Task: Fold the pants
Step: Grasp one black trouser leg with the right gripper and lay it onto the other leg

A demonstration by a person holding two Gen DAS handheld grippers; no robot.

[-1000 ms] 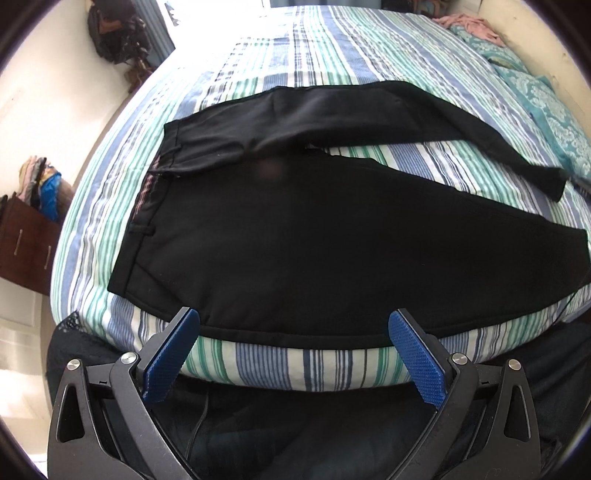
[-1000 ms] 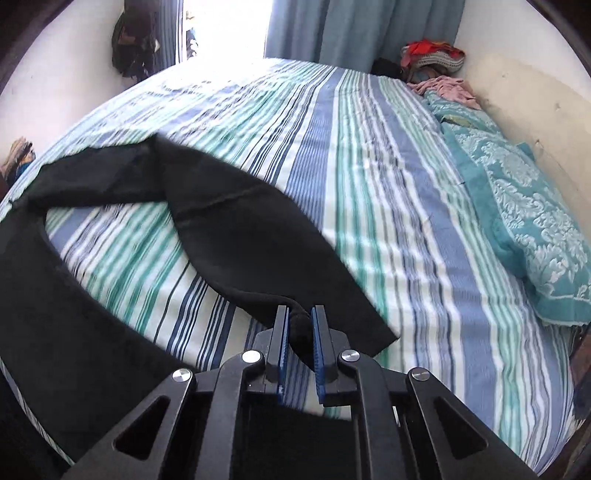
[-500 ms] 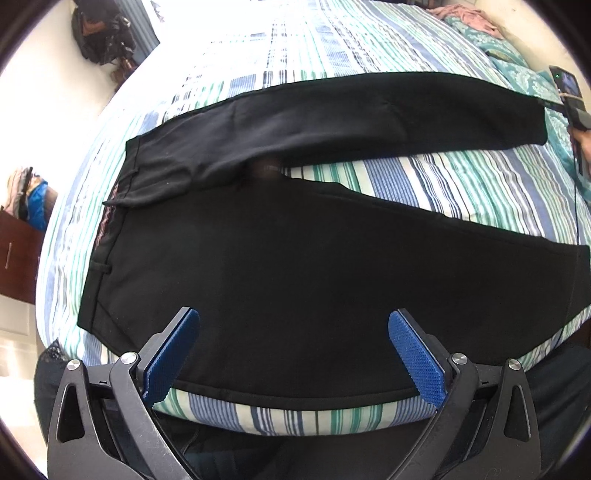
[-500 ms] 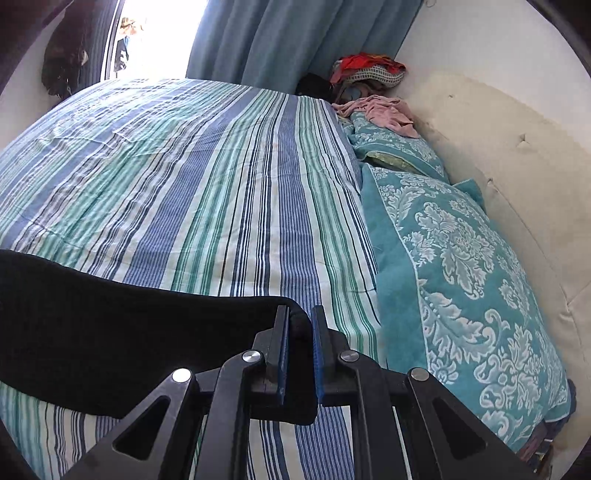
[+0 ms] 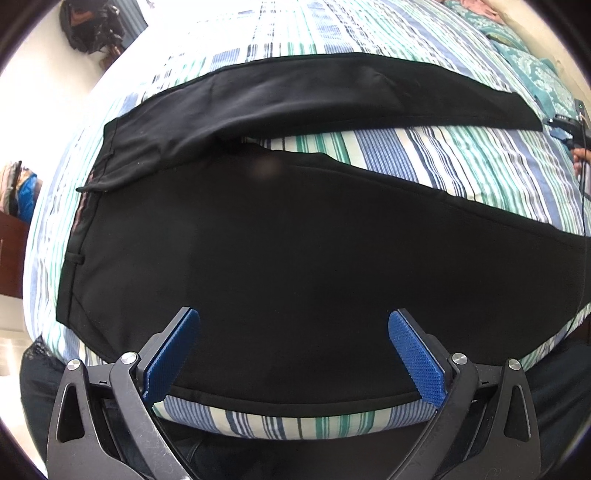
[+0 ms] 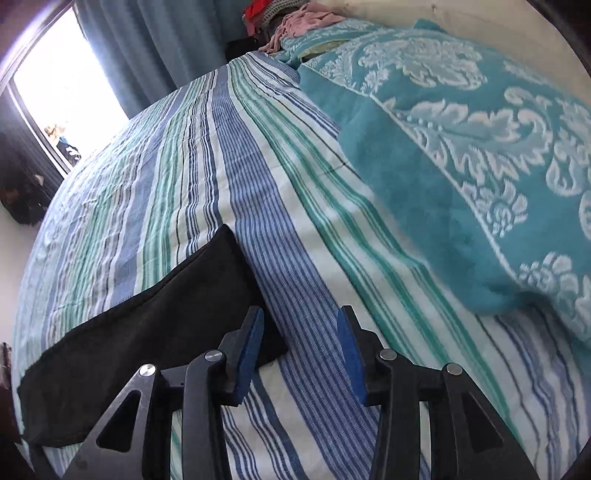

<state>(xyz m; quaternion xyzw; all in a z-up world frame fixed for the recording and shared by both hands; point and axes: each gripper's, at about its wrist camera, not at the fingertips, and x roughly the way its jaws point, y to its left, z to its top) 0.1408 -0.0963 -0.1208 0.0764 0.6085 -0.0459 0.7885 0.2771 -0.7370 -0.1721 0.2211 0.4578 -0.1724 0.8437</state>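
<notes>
Black pants (image 5: 295,240) lie spread on the striped bed, waistband at the left, both legs running right in a V. My left gripper (image 5: 293,332) is open and empty over the near leg by the bed's front edge. My right gripper (image 6: 300,332) is open and empty; the far leg's cuff (image 6: 221,295) lies flat on the sheet just left of its left finger. The right gripper also shows in the left wrist view (image 5: 565,127) at the far right, by the far leg's cuff.
The striped sheet (image 6: 258,184) covers the bed. A teal patterned blanket (image 6: 461,147) lies along the right side. Clothes (image 6: 295,18) are piled at the far corner by blue curtains (image 6: 155,48). A dark bag (image 5: 92,26) hangs on the wall at left.
My right gripper carried the far leg's cuff out to the right, straightening that leg, then opened and let it go. My left gripper moved forward over the near leg, staying open.
</notes>
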